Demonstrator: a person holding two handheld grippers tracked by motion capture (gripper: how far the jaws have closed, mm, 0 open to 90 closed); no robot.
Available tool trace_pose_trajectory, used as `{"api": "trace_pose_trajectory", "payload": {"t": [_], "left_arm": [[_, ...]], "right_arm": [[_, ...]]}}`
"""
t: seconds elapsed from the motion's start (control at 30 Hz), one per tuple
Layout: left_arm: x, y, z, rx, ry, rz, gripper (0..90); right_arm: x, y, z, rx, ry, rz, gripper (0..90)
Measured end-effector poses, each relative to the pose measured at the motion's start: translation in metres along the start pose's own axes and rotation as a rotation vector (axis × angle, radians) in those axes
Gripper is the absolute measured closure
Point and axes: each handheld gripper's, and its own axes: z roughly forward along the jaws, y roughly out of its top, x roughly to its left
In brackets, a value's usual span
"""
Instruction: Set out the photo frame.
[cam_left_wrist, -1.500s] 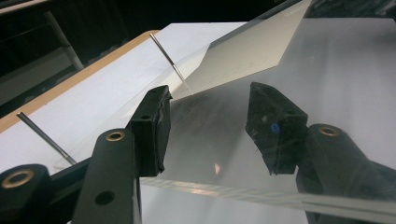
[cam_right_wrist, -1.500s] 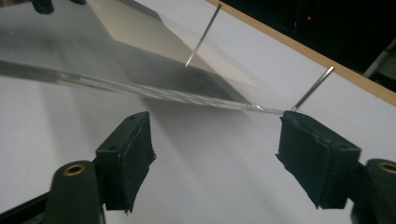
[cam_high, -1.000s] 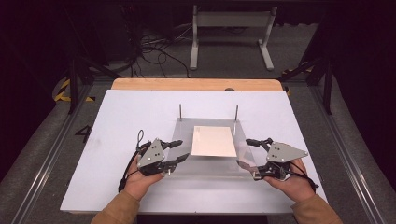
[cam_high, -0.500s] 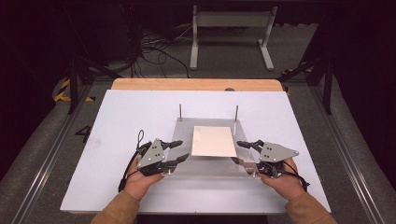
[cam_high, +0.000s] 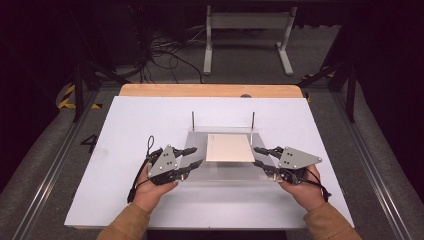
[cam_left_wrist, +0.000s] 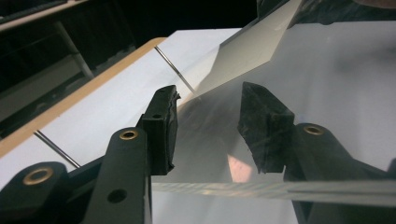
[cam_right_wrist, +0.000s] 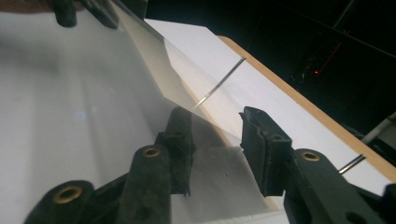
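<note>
A clear acrylic plate lay flat near the middle of the white board, its long near edge facing the person and showing as a pale, glassy band in the left gripper view. Two thin upright metal pins stood at its far corners. A cream rectangular sheet rested on the plate's middle, square to its edges, reaching towards the far side between the pins.
</note>
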Motion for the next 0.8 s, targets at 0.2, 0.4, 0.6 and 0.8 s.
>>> {"api": "trace_pose_trajectory", "payload": {"t": [0.2,0.4,0.6,0.8], "left_arm": [[0.002,0.011,0.001,-0.004,0.018,0.028,57.7],[0.001,0.02,0.003,-0.005,0.009,0.053,58.8],[-0.001,0.03,-0.003,-0.017,-0.011,0.076,60.4],[-0.005,0.043,-0.015,-0.023,-0.023,0.105,61.2]], "right_arm": [[-0.01,0.011,-0.001,0.026,0.004,0.006,63.6],[-0.013,0.014,-0.002,0.03,0.01,0.024,63.6],[-0.014,0.02,-0.009,0.028,0.031,0.043,64.2],[-0.009,0.031,-0.019,0.025,0.042,0.036,65.5]]}}
